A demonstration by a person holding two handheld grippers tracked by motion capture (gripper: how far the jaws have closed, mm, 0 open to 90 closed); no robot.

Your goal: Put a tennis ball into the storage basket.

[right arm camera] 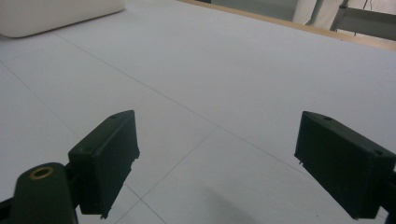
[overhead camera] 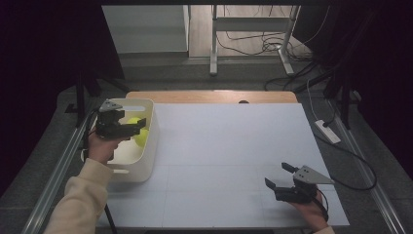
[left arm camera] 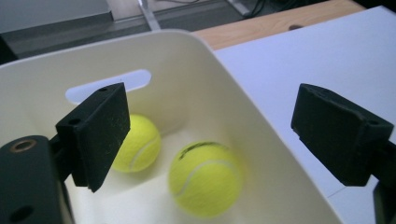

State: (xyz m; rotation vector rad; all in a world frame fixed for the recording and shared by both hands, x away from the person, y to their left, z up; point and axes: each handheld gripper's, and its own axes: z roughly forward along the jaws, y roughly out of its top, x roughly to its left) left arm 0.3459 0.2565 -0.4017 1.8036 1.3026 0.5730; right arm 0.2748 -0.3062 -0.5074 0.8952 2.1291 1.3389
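Bit hard to make out the far tennis ball (left arm camera: 140, 142) in the left tool view, half tucked behind the near-side pad. Second tennis ball (left arm camera: 205, 179) looks slightly smeared, and its bottom sits close to the frame edge. From the high view, just yellow-green patches (overhead camera: 138, 131) peeking past the left tool (overhead camera: 141, 127), so no clean count from there. Bin's (overhead camera: 152, 146) near wall cut off in the left tool view.

Left tool: jaws standing wide apart, hovering over the open top of the white bin, nothing pinched between the pads, nothing touching them. Both balls lying loose on the bin floor below, close together, whether touching can't tell. Handle slot showing in the bin's far wall.

Right tool (overhead camera: 277, 178): also spread wide, empty, resting low over the bare white tabletop (overhead camera: 229, 146) at the near right corner, well apart from the bin. Same wide gap in the right tool view (right arm camera: 215, 163), plain tabletop with faint seam lines between the pads, a corner of the bin (right arm camera: 56, 14) up top left.

Bin parked at the tabletop's left edge.
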